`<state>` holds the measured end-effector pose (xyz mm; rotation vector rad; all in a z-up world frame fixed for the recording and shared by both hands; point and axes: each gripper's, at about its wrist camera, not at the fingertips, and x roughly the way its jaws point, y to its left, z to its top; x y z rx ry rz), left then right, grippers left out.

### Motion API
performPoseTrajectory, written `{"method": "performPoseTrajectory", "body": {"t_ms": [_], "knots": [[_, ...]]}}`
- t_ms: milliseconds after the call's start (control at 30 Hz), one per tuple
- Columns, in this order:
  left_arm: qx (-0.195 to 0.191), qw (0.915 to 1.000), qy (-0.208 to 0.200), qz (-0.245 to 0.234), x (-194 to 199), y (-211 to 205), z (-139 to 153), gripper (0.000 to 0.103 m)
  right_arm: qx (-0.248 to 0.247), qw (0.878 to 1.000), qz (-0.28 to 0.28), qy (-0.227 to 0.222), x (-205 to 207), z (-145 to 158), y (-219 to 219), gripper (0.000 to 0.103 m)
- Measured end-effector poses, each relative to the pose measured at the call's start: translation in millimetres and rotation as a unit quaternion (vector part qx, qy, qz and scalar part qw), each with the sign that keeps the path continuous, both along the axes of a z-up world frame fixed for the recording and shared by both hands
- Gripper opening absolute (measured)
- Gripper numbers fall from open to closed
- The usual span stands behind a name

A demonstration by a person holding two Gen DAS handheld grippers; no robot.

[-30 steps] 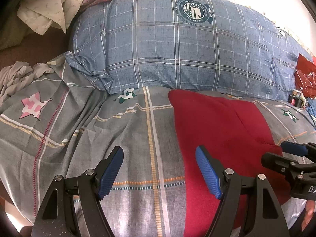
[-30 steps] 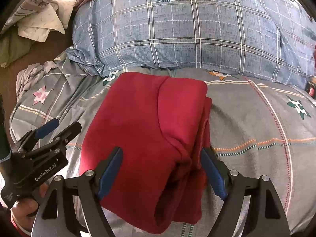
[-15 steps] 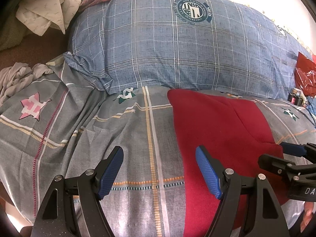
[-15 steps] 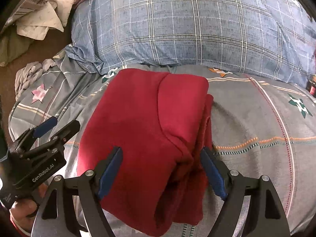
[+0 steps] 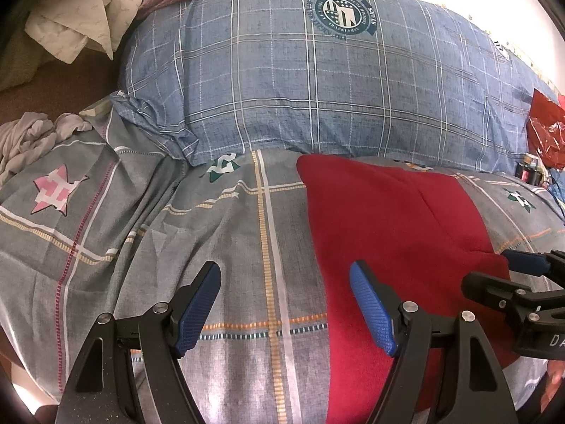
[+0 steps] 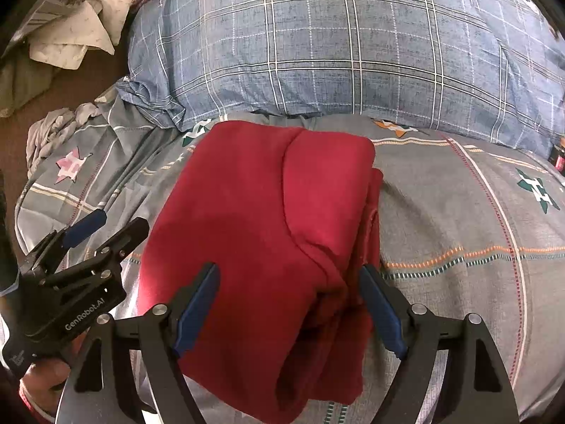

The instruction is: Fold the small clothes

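A folded red garment [image 6: 268,233] lies flat on the grey patterned bedsheet [image 6: 459,219]; it also shows in the left wrist view [image 5: 395,233]. My right gripper [image 6: 287,307] is open and empty, its jaws straddling the garment's near edge just above it. My left gripper [image 5: 284,305] is open and empty, over the sheet at the garment's left edge. Each gripper shows in the other's view: the right one [image 5: 508,275] at the garment's right side, the left one [image 6: 106,226] at its left side.
A big blue plaid pillow [image 5: 317,81] lies behind the garment. Crumpled pale cloth [image 5: 31,137] sits at the left edge of the bed, white cloth [image 5: 77,31] beyond it on the brown floor. A red plastic bag [image 5: 545,130] is at far right.
Both grippers have drifted slightly; the garment sits a little lower in the right wrist view. Both stay open and the garment keeps its shape.
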<state>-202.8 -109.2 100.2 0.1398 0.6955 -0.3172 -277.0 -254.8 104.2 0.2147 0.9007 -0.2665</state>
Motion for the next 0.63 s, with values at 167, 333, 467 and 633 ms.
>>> {"method": "performPoseTrajectory", "body": {"t_ms": [167, 333, 467, 633], "knots": [[0.004, 0.9999, -0.009, -0.001, -2.5, -0.2, 0.5, 0.075, 0.0, 1.0, -0.002, 0.0, 1.8, -1.9, 1.0, 0.082], [0.006, 0.9999, -0.011, -0.002, -4.5, -1.8, -0.5, 0.075, 0.003, 1.0, -0.003, -0.001, 1.7, -3.9, 0.4, 0.083], [0.004, 1.0, -0.009, -0.001, -3.7, -2.0, -0.5, 0.076, 0.004, 1.0, -0.004, -0.001, 2.8, -3.9, -0.1, 0.084], [0.005, 1.0, -0.002, 0.0, -0.9, -2.5, -1.2, 0.076, 0.007, 1.0, -0.007, -0.001, 1.9, -4.3, -0.7, 0.084]]}}
